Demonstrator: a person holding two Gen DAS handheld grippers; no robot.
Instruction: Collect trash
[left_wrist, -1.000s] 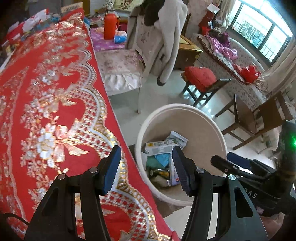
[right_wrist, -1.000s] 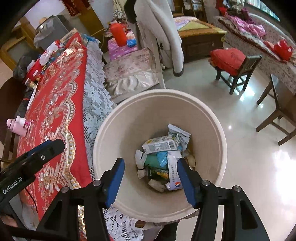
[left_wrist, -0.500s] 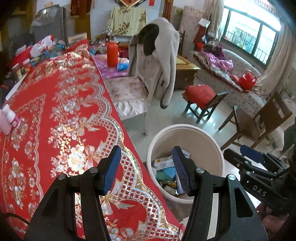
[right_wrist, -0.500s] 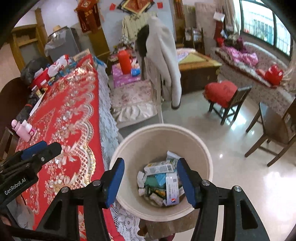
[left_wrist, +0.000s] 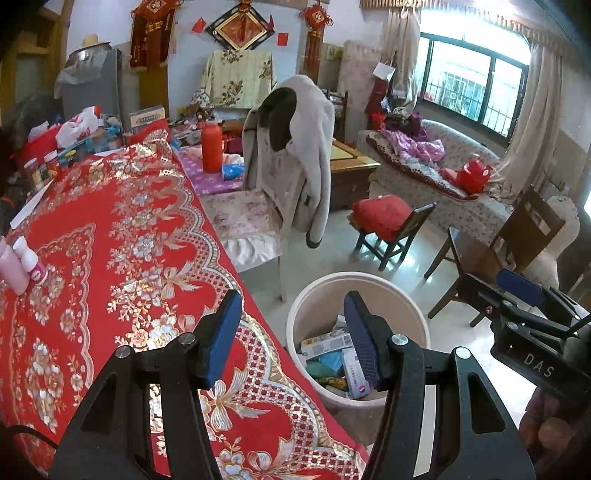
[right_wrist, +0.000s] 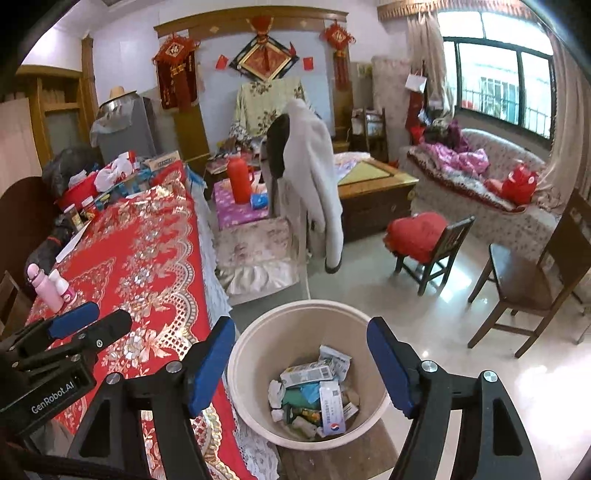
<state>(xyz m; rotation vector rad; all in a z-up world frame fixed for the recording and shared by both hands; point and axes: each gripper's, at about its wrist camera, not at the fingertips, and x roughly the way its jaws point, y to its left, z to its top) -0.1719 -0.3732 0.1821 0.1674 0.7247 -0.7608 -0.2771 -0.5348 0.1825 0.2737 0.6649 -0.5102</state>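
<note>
Red tablecloth (left_wrist: 110, 258) with gold floral pattern (white lace edge), cream bin (right_wrist: 258, 354), pink bottle (right_wrist: 42, 288)

A cluttered living room: barred window (right_wrist: 498, 74) upper right letting in daylight, floral sofa (right_wrist: 491, 199) beneath, glossy pale floor (right_wrist: 443, 332), wooden chairs (right_wrist: 528, 284), red decorations on the back wall (right_wrist: 264, 55).

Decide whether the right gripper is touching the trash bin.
Apart. The right wrist view shows the right gripper held open above the trash bin. Both fingertips are empty and nearer the camera than the rim.
</note>
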